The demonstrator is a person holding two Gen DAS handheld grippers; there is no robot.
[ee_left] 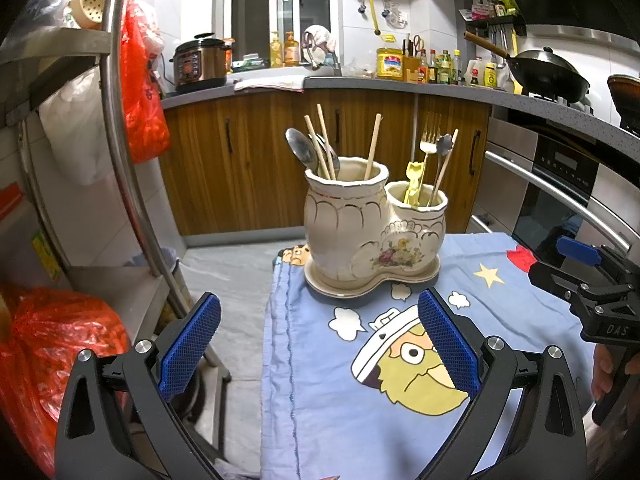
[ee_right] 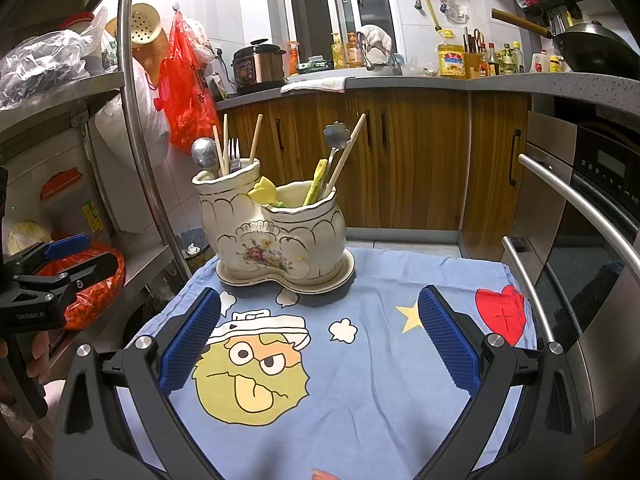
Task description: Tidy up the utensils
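Ceramic utensil holder (ee_left: 372, 232) with two joined compartments, seen standing on its matching saucer on a blue cartoon-print cloth (ee_left: 360, 420), straight ahead of both grippers and apart from them. The left gripper (ee_left: 319, 346) is held with its blue-padded fingers spread wide and nothing between them; the right gripper (ee_right: 319, 344) is likewise spread and empty above the cloth. From the left gripper, the taller compartment lies ahead and slightly left, and is seen to hold a metal spoon (ee_left: 302, 148) and wooden chopsticks (ee_left: 373, 146). The lower compartment, ahead and to the right, is seen to hold a gold fork (ee_left: 429, 136), a yellow-handled utensil (ee_left: 414, 184), a flower-ended spoon (ee_left: 446, 145) and one further chopstick. From the right gripper the taller compartment falls ahead-left; what may be a second fork (ee_right: 234, 154) is glimpsed in it, though the view is crowded there. Wooden kitchen cabinets (ee_left: 260, 160) are visible beyond the holder.
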